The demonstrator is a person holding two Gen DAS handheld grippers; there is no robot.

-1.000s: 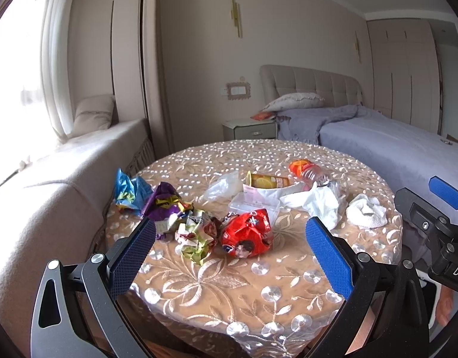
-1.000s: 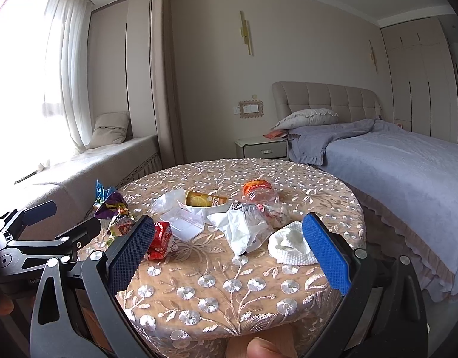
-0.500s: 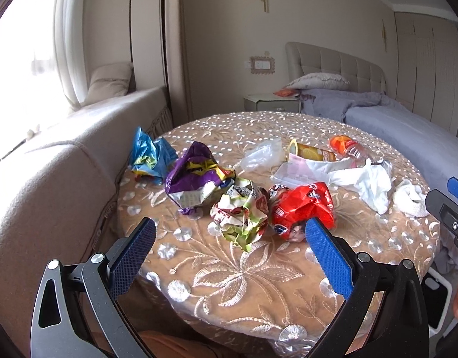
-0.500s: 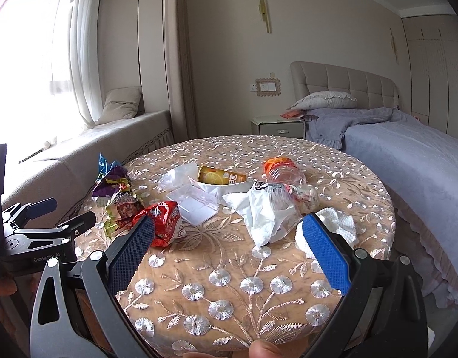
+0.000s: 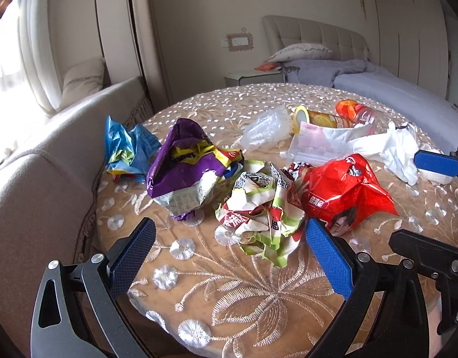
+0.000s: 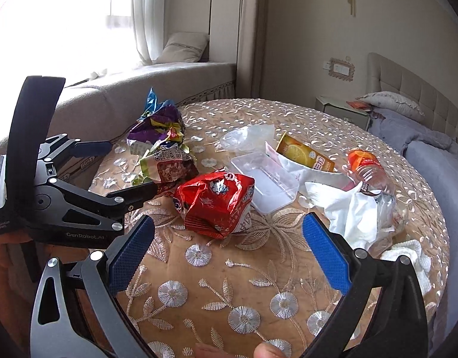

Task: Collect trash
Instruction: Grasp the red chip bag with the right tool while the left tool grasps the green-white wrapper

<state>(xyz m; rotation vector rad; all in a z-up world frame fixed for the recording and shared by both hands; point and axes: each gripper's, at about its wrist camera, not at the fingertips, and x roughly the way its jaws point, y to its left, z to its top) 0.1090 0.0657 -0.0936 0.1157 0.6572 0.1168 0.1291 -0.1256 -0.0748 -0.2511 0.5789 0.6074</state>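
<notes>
Trash lies on a round table (image 5: 252, 298) with an embroidered cloth. From left: a blue wrapper (image 5: 124, 149), a purple bag (image 5: 184, 173), a green-white crumpled wrapper (image 5: 258, 208), a red bag (image 5: 345, 191) (image 6: 220, 203), a clear tray (image 6: 264, 185), a yellow can (image 6: 306, 155), white tissue (image 6: 351, 208), an orange-capped bottle (image 6: 369, 170). My left gripper (image 5: 229, 256) is open and empty, just in front of the green-white wrapper. My right gripper (image 6: 229, 253) is open and empty, in front of the red bag.
A beige window bench (image 5: 35, 164) runs left of the table. A bed (image 5: 393, 89) and a nightstand (image 5: 252, 77) stand behind. A clear plastic bag (image 5: 267, 128) and a white cloth wad (image 6: 411, 256) also lie on the table.
Both grippers have moved forward and lower toward the table. The left now faces the green-white wrapper, the right has swung left toward the red bag. Both stayed open.
</notes>
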